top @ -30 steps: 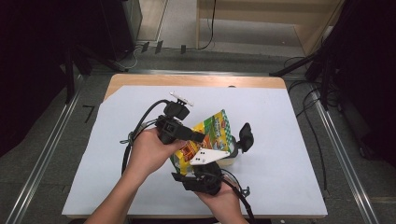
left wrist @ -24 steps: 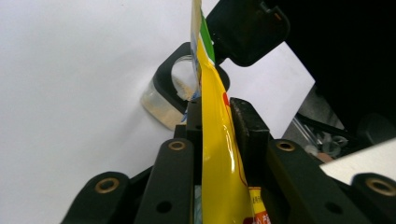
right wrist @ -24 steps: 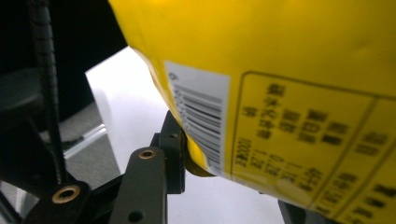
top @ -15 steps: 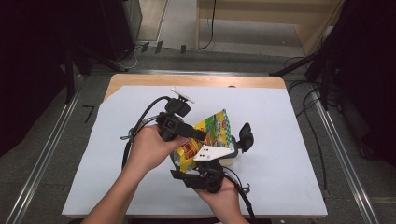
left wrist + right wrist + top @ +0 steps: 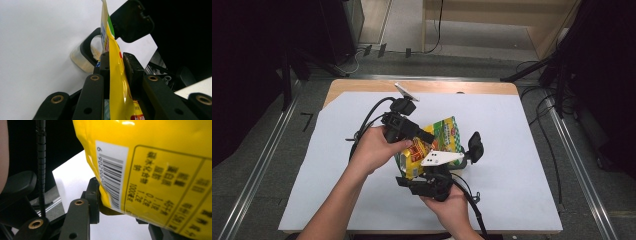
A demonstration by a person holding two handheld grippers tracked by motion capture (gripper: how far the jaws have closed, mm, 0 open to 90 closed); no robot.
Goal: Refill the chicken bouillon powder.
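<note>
A yellow and green snack bag [image 5: 443, 131] hangs above the white sheet [image 5: 522, 190], held between both grippers. My left gripper [image 5: 424, 136] comes in from the left, and its jaws pinch the bag's thin upper edge. In the left gripper view the left gripper [image 5: 116, 67] has the yellow foil [image 5: 117, 90] squeezed flat between its pads. My right gripper [image 5: 446, 163], with its grey plate on top, reaches up from the near side. In the right gripper view the right gripper [image 5: 117, 207] clamps the bag's [image 5: 162, 170] lower corner by the barcode; its right jaw is mostly hidden behind the bag.
The sheet covers a wooden table [image 5: 422, 86] with bare sheet around the hands. A clear ring-shaped thing [image 5: 81, 56] lies on the sheet under the bag. Black cables [image 5: 367, 120] trail from the left gripper. Metal rails [image 5: 582, 175] run along both sides.
The left hand with its gripper has shifted a little across the table, and the bag's top edge has moved with it. The right gripper has stayed put.
</note>
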